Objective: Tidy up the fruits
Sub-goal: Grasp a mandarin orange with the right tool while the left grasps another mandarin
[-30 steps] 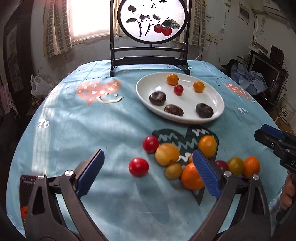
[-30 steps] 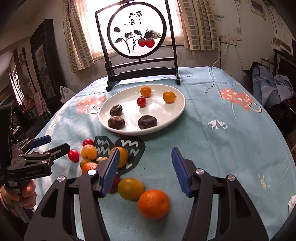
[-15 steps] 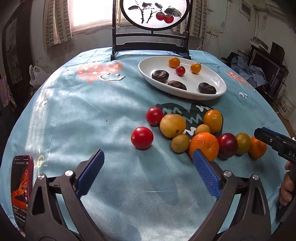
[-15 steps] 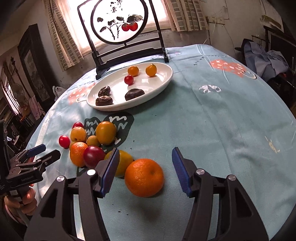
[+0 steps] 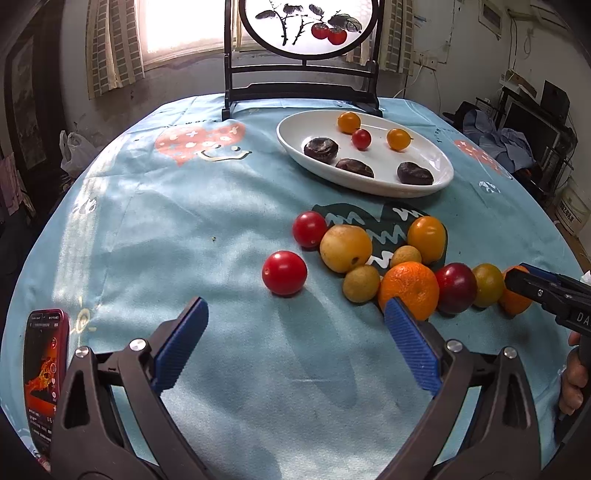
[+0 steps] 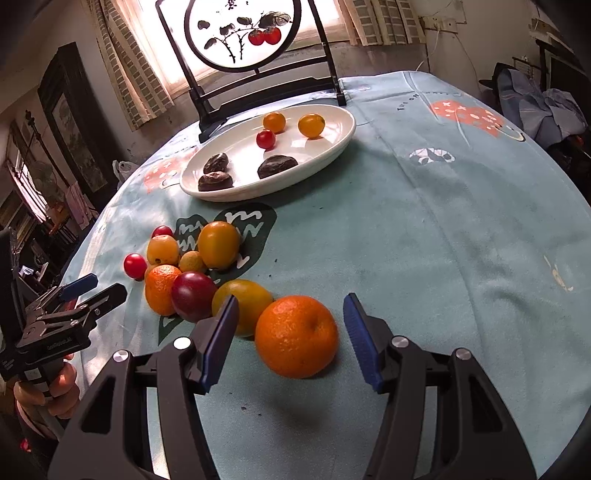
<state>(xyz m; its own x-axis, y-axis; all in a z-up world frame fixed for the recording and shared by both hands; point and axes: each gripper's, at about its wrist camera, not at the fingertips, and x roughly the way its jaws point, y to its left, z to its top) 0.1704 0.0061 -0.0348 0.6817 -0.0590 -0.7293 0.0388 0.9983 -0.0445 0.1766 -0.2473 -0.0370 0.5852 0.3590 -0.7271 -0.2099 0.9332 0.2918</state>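
Note:
A cluster of loose fruit lies on the blue tablecloth. My left gripper (image 5: 295, 332) is open and empty, with a red tomato (image 5: 284, 272) just ahead between its fingers. An orange (image 5: 409, 288) sits by its right finger. My right gripper (image 6: 290, 332) is open, and a large orange (image 6: 296, 336) sits between its fingers, untouched. A dark red plum (image 6: 192, 300) and a yellow-green fruit (image 6: 243, 301) lie to its left. A white oval plate (image 5: 436, 162) at the back holds small tomatoes and dark fruits.
A black-framed round screen (image 5: 301, 33) stands behind the plate. A red phone (image 5: 43, 373) lies at the table's near left edge. The right gripper shows at the right of the left wrist view (image 5: 546, 288). The left gripper shows at the left of the right wrist view (image 6: 79, 295).
Both grippers have drawn back and lowered toward the fruit cluster. The large orange now sits between my right fingers. The red tomato now sits ahead of my left gripper. Both stay open.

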